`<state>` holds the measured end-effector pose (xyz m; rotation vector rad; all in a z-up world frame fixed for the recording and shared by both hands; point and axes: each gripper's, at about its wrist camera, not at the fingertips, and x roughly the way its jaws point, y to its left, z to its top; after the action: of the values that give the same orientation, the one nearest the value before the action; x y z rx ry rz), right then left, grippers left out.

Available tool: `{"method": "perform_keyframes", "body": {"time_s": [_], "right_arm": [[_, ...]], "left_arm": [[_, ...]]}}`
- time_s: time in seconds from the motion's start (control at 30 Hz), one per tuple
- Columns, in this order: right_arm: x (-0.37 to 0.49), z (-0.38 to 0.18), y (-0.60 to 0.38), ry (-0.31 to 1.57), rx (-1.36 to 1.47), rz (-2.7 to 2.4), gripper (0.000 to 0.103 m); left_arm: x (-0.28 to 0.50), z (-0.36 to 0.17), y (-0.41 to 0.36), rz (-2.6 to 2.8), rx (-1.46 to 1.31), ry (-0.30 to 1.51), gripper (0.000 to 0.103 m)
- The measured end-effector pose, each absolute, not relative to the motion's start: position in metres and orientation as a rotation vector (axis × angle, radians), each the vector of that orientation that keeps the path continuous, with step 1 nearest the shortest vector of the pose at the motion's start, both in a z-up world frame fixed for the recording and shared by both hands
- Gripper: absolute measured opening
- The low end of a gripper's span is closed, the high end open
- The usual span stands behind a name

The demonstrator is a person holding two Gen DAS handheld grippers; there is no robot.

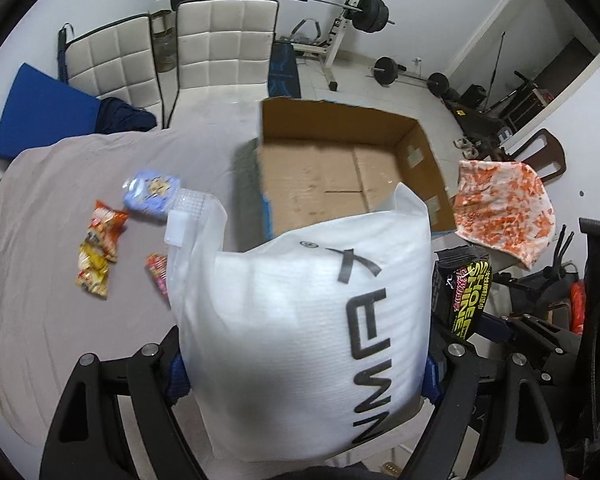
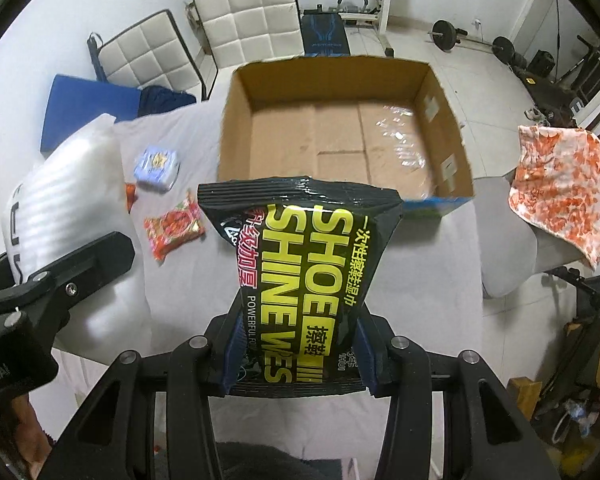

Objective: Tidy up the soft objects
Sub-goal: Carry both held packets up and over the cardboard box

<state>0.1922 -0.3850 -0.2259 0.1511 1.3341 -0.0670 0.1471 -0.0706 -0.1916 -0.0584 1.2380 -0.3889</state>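
Note:
My left gripper [image 1: 304, 372] is shut on a bulky white foam-wrapped bag [image 1: 300, 328] with black lettering, held above the grey-sheeted bed [image 1: 60, 184]; the same white bag [image 2: 72, 200] shows at the left of the right wrist view. My right gripper [image 2: 298, 352] is shut on a black and yellow pack of shoe shine wipes [image 2: 304, 272], also seen as a black pack [image 1: 462, 292] to the right of the bag. An open cardboard box [image 2: 228, 120] with a bare floor stands just beyond both; the box [image 1: 420, 152] is partly hidden by the bag in the left view.
Loose on the sheet lie a pale blue tissue pack [image 1: 152, 196], orange and yellow snack packets [image 1: 98, 252] and a red snack packet [image 2: 172, 228]. An orange-patterned cloth [image 2: 564, 184] hangs over a chair at the right. White padded chairs [image 2: 248, 16] and weight equipment stand behind.

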Motion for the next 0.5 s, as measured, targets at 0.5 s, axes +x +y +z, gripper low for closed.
{"method": "perform_keyframes", "body": {"time_s": [0.5], "right_arm": [[0.256, -0.294, -0.368, 1.405, 0.164, -0.035, 0.049]], "left_arm": [[0.308, -0.256, -0.193, -0.398, -0.104, 1.369, 0.084]]}}
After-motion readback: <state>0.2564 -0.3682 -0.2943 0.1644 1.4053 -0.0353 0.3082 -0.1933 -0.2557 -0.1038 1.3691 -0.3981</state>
